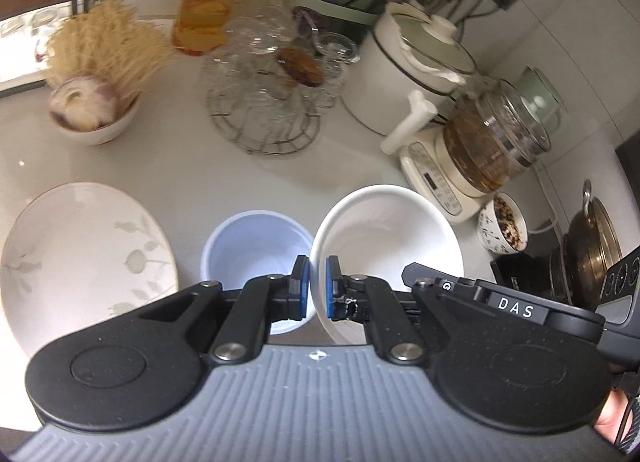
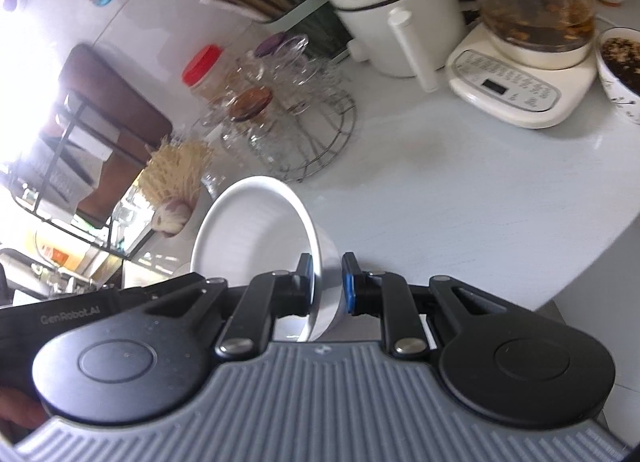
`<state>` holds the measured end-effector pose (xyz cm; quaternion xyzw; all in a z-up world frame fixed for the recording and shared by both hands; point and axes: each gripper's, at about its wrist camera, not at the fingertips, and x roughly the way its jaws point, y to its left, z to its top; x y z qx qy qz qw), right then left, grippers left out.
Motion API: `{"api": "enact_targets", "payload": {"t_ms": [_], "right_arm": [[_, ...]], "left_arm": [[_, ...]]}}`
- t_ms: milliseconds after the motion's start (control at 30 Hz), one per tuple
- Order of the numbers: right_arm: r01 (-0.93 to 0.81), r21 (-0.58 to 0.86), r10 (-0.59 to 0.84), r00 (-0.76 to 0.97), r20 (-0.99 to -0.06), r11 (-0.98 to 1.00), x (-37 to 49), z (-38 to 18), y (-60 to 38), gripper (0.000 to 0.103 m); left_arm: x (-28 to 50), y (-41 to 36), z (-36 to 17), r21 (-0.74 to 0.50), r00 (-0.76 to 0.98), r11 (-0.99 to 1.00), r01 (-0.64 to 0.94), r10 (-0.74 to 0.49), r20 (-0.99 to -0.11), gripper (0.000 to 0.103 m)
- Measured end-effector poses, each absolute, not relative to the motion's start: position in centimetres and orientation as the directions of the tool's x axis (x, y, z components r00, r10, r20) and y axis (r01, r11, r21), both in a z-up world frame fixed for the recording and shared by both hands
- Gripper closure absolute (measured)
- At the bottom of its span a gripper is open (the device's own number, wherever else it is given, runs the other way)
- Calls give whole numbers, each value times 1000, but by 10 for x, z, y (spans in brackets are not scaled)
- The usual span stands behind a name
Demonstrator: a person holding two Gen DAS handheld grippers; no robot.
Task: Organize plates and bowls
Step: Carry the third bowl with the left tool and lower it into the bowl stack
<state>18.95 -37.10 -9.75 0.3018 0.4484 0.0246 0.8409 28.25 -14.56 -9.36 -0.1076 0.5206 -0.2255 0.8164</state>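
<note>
Both the left gripper (image 1: 316,286) and right gripper (image 2: 326,284) are clamped on the rim of the white bowl (image 1: 386,234), lifted beside the blue bowl (image 1: 256,246), so lower it level and centred.

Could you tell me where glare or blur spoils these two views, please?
Left wrist view: the straw bundle and glass jars behind are softly blurred, while the white bowl and tongs look sharp. Right wrist view: window glare washes out the left edge, and fisheye bends the counter.
</note>
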Motion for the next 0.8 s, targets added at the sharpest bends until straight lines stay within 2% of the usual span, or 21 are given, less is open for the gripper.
{"api": "enact_targets", "payload": {"t_ms": [467,800], "right_arm": [[123,509,382,518,-765,852,230,-118,-326,84],[102,448,349,484,-802,888,249,-133,-313,84]], "left_arm": [[288,-96,-119,-390,400,913,116,-403,-823,95],[304,-86,-154,-405,368,913,60,-397,-841,95]]}}
